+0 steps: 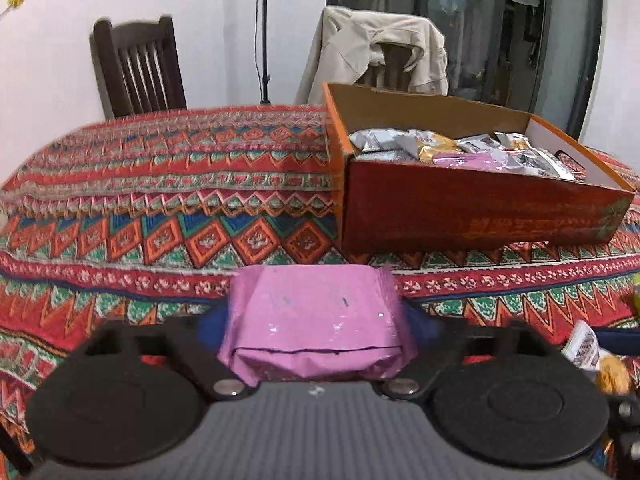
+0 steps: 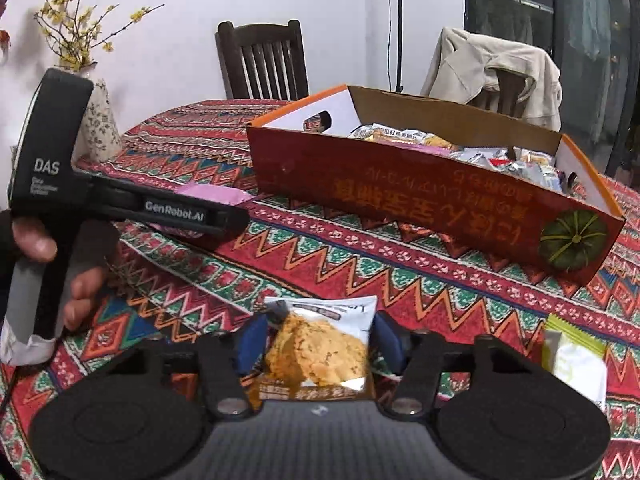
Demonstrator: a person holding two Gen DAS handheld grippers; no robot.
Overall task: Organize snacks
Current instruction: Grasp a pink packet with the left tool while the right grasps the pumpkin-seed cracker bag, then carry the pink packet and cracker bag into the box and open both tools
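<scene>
My left gripper is shut on a pink snack packet and holds it above the patterned tablecloth, short of the red cardboard box. The box holds several snack packets. My right gripper is shut on a white packet with a golden pastry picture, near the table's front. In the right wrist view the left gripper shows at the left with the pink packet between its fingers, and the box stands beyond.
A yellow-green and white packet lies on the cloth to the right of my right gripper. A vase of yellow flowers stands at the far left. Two chairs stand behind the table, one with a beige jacket.
</scene>
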